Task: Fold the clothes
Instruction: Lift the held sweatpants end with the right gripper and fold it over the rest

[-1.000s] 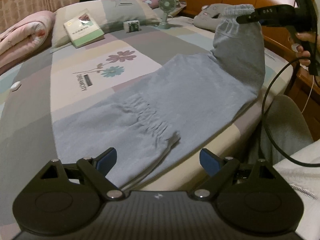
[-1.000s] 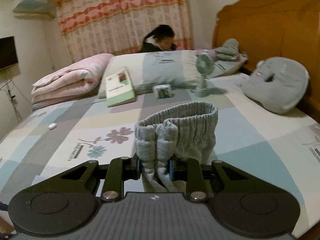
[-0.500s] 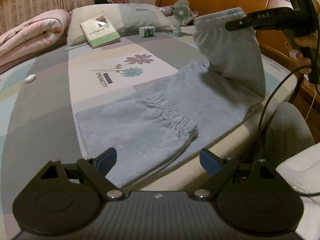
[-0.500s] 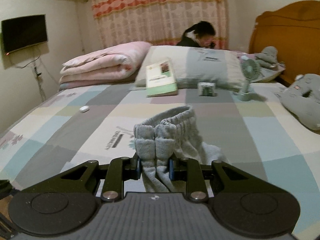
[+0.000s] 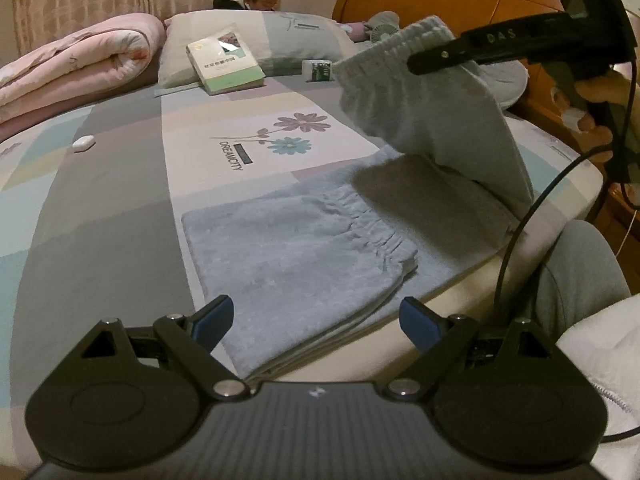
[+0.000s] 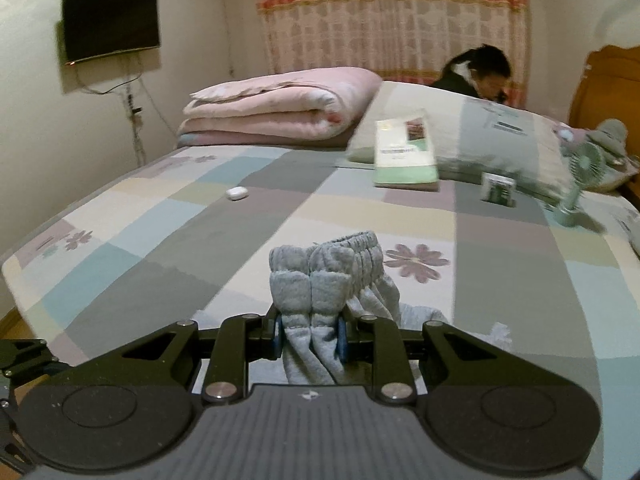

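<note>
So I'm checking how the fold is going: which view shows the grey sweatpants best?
The left wrist view: the grey sweatpants lie flat across the bed, with one end lifted by the right gripper. The right wrist view shows only the bunched elastic end pinched between its fingers.

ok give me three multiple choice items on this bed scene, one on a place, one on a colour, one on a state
1. Where does the green-covered book lie?
A. leaning on the pillow
B. on the floor
C. under the grey pants

2. What colour is the folded quilt?
A. blue
B. pink
C. black

3. What state is the right gripper in?
A. open, nothing in it
B. out of view
C. shut on the pants' gathered waistband

Answers:
1 A, the book rests against the pillow's front on the bed.
2 B, the rolled quilt by the wall is pink.
3 C, its pads pinch bunched grey fabric, while the left gripper is open over the flat part.
</note>
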Demonstrator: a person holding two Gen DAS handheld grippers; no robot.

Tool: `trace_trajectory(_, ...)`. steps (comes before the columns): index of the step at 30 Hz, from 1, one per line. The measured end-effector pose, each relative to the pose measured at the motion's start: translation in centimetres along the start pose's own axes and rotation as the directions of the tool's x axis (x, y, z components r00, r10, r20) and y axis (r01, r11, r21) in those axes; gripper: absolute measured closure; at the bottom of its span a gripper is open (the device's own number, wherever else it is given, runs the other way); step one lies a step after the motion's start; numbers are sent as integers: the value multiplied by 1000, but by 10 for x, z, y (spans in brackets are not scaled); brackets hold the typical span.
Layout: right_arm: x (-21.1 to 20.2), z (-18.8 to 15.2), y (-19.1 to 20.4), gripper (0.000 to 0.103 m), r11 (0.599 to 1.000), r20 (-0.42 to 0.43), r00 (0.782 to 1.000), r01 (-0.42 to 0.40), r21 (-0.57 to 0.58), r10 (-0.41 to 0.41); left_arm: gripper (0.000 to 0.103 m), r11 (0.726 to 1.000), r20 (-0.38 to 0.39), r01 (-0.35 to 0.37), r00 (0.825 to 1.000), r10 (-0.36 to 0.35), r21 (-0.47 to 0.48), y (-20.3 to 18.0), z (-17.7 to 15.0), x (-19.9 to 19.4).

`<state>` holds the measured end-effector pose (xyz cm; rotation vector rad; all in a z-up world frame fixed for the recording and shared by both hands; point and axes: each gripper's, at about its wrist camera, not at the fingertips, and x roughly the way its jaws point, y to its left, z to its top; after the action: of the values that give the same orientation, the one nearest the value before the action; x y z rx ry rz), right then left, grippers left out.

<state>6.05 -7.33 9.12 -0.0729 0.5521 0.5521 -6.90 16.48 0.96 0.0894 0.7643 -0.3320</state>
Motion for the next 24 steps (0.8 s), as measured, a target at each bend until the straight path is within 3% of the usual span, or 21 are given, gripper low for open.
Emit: trace_trajectory(24,35,-11,111,75,941,2,999,-46,-335,49,12,994,18,-54,998,56,-96,21,-16,-19)
